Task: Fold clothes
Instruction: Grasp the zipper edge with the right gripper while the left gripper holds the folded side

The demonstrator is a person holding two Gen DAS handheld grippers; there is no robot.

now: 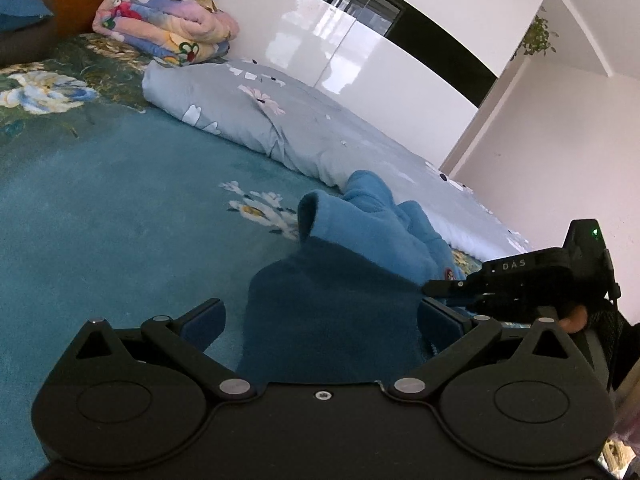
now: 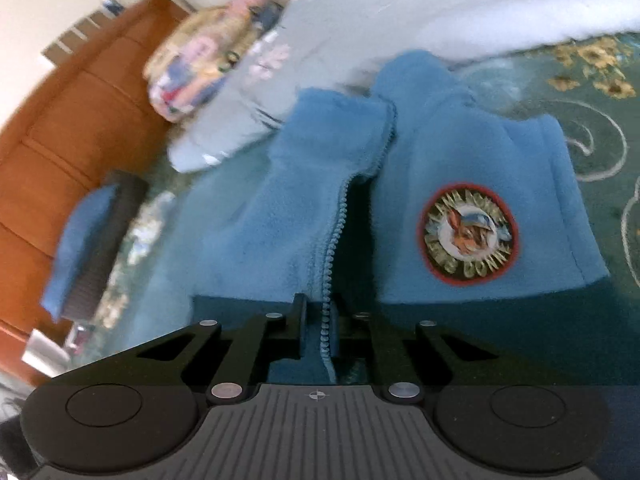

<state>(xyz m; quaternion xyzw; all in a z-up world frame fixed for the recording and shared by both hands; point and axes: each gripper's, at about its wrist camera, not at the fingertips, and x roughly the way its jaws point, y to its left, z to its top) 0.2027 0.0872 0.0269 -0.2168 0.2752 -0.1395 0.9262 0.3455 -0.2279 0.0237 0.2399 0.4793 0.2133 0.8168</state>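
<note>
I see the blue fleece jacket lying on the bed's teal floral spread, its long axis running away from me toward the grey quilt along the far edge of the bed. The collar end points toward that quilt, and the hem end is nearest my grippers. The zipper runs down the middle, open, with a round embroidered patch on the panel to its right.

My right gripper has its jaws nearly closed, pinching the zipper edge of the jacket near the hem. My left gripper has its jaws spread wide with dark blue fleece lying between them; I cannot tell whether either finger touches the cloth. A folded patterned blanket sits near the wooden headboard, well apart from the jacket.
</note>
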